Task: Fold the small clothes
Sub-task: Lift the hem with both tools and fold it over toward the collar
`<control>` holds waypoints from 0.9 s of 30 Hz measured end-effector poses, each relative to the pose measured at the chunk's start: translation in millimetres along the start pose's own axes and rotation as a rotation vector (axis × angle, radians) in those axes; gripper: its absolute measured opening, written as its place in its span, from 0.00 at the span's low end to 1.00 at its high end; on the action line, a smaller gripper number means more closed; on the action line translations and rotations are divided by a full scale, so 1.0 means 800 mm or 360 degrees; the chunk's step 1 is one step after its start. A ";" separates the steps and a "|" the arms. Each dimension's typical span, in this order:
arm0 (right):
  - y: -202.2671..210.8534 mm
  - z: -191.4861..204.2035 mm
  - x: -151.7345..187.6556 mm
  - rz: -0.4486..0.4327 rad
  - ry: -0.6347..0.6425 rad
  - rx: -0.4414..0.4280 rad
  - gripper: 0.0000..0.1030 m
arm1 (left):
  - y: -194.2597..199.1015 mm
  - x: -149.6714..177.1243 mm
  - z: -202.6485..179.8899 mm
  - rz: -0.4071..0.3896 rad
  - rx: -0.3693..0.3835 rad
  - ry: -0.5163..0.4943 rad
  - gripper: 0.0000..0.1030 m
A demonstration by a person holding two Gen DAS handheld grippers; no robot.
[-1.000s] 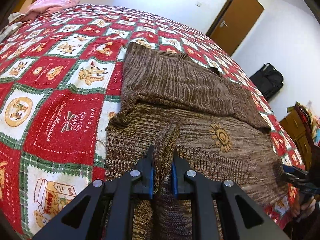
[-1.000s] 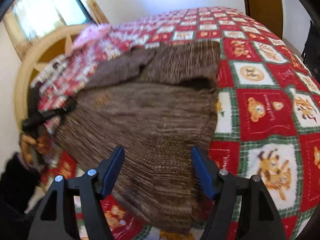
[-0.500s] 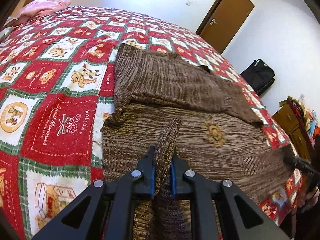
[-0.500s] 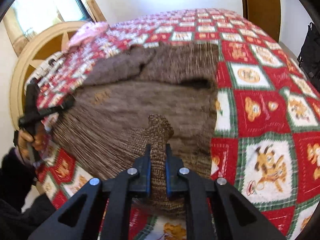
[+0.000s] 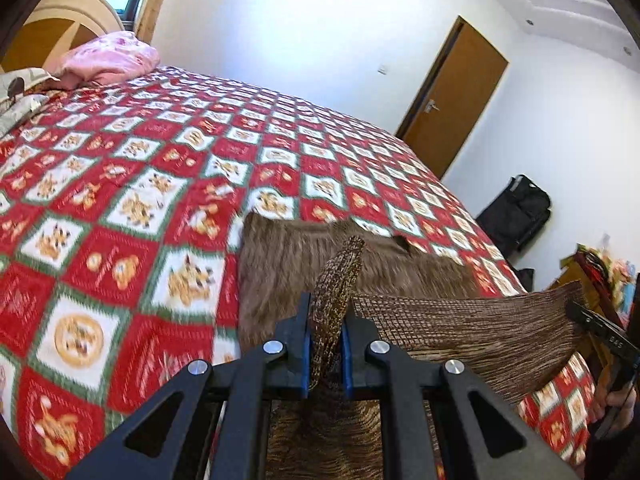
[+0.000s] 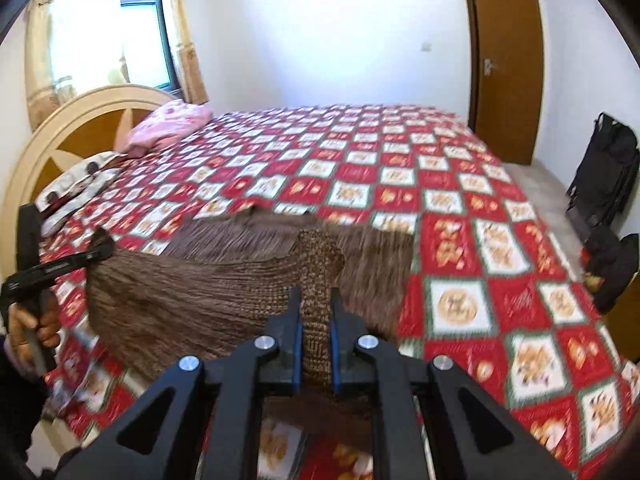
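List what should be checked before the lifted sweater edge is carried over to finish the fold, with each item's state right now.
1. Left tongs shut on the sweater hem: ok.
2. Right tongs shut on the hem: ok.
3. Hem lifted off the bedspread between both grips: ok.
4. Far half of the sweater lying flat on the bed: ok.
5. Hem held level between the grips: cannot tell, motion blur.
6. Pink pillow away from the landing area: ok.
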State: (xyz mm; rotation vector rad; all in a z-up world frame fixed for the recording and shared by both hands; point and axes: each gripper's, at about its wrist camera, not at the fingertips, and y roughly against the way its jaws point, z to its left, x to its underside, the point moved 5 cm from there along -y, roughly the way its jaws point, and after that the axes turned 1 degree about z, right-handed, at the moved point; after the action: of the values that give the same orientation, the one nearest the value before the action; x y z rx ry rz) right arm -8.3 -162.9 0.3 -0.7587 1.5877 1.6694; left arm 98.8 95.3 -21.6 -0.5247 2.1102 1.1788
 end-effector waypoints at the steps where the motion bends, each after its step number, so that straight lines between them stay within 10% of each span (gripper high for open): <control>1: -0.006 -0.001 -0.007 -0.0004 -0.0004 0.0007 0.13 | -0.005 -0.005 0.001 0.0000 -0.0013 0.0007 0.11; 17: -0.138 -0.031 -0.083 -0.0032 -0.0007 0.0263 0.13 | -0.140 -0.104 0.008 -0.0011 -0.0222 0.0116 0.11; 27: -0.250 -0.073 -0.038 0.0127 0.0038 0.0580 0.16 | -0.244 -0.065 0.035 0.0186 -0.0406 0.0099 0.15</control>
State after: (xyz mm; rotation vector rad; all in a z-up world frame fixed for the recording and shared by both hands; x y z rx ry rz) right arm 168.2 -222.9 -96.7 -0.5345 1.8902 1.3704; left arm 265.8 20.8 -111.4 -0.5642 2.0780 1.5286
